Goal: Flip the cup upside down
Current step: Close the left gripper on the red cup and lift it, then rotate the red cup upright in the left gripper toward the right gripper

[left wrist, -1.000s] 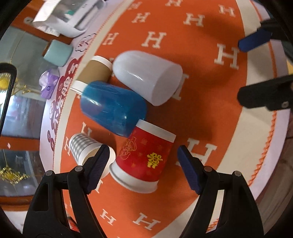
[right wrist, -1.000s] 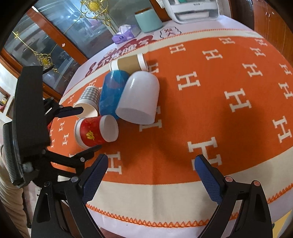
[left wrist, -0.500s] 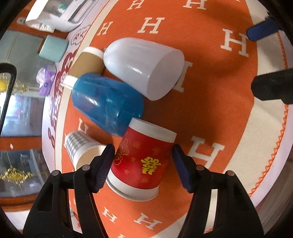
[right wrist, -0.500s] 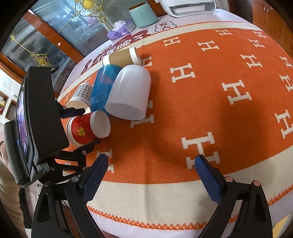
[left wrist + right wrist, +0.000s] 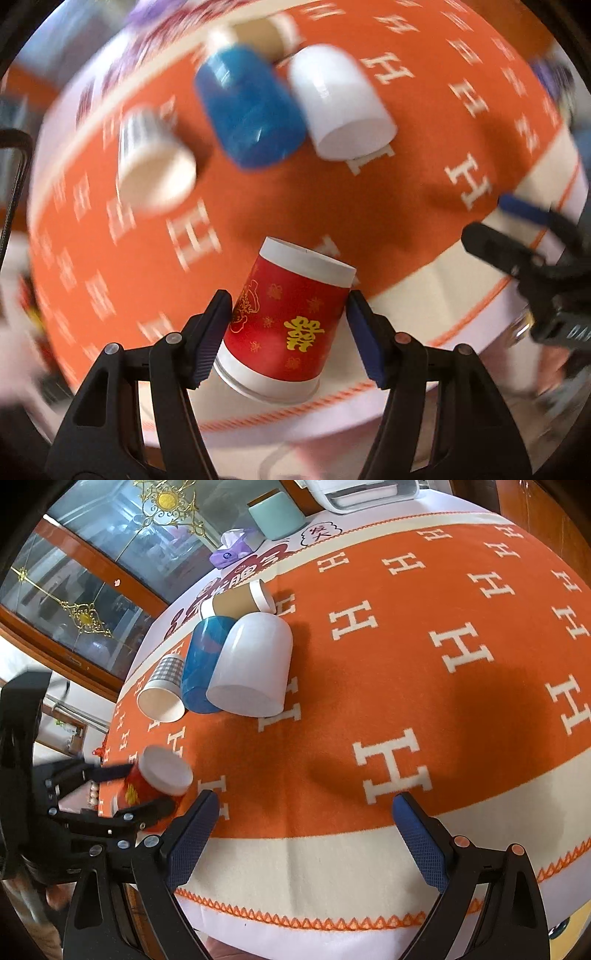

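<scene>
My left gripper (image 5: pixel 288 314) is shut on a red paper cup (image 5: pixel 288 325) with gold characters and white bands. It holds the cup tilted, lifted off the orange cloth (image 5: pixel 332 206). The right wrist view shows the same cup (image 5: pixel 159 775) in the left gripper near the table's left front edge, its white end up. My right gripper (image 5: pixel 303 812) is open and empty over the cloth's front border.
Several cups lie on their sides in a cluster: a white one (image 5: pixel 251 672), a blue one (image 5: pixel 203 664), a checked paper one (image 5: pixel 162 690) and a brown one (image 5: pixel 240 600). A teal container (image 5: pixel 277 513) and a purple tissue pack (image 5: pixel 229 552) stand at the back edge.
My left gripper closed on the red cup, lifted it away from the cluster toward the table's front edge and turned. The right gripper stayed nearly still.
</scene>
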A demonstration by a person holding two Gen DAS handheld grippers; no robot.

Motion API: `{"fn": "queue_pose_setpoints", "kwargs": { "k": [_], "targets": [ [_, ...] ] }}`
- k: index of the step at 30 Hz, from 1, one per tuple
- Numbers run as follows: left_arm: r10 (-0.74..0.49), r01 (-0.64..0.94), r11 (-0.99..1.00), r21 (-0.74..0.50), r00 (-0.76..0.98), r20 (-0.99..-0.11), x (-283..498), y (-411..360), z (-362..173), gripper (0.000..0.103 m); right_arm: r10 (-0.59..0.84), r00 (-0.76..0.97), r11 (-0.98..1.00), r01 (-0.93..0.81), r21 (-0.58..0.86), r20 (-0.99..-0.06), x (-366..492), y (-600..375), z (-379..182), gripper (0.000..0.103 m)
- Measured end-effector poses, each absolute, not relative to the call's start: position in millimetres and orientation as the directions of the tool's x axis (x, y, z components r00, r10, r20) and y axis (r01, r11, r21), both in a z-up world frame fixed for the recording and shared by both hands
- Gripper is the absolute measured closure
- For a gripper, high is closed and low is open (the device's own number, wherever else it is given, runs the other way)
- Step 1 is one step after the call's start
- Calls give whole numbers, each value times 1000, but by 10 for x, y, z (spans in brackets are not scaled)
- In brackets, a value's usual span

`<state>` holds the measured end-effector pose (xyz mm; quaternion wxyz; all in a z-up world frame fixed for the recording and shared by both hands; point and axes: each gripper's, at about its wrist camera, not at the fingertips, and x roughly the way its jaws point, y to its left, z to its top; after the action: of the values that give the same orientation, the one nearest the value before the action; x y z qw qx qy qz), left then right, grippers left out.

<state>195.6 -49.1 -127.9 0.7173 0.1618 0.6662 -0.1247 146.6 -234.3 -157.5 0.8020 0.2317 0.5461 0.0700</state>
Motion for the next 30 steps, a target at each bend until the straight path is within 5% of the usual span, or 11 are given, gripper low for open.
{"fn": "queue_pose_setpoints", "kwargs": {
  "k": [13,20,24,30],
  "targets": [
    [-408,-192,894,-404,19,-913,1753,-18,-1654,42,361,388,879,160,448,-848,1341,-2428,-1617,7],
    [-412,-208,887,-412,43,-910,1786,34,-1633,40,359,387,881,162,445,-850,1329,-2426,-1629,7],
    [-406,-189,893,-409,55,-912,1801,58,-1576,20,365,385,878,161,451,-848,1323,-2425,-1638,7],
    [-403,-150,901,-408,65,-913,1776,137,-1456,20,370,382,878,154,453,-847,1312,-2394,-1630,7]
  ]
}}
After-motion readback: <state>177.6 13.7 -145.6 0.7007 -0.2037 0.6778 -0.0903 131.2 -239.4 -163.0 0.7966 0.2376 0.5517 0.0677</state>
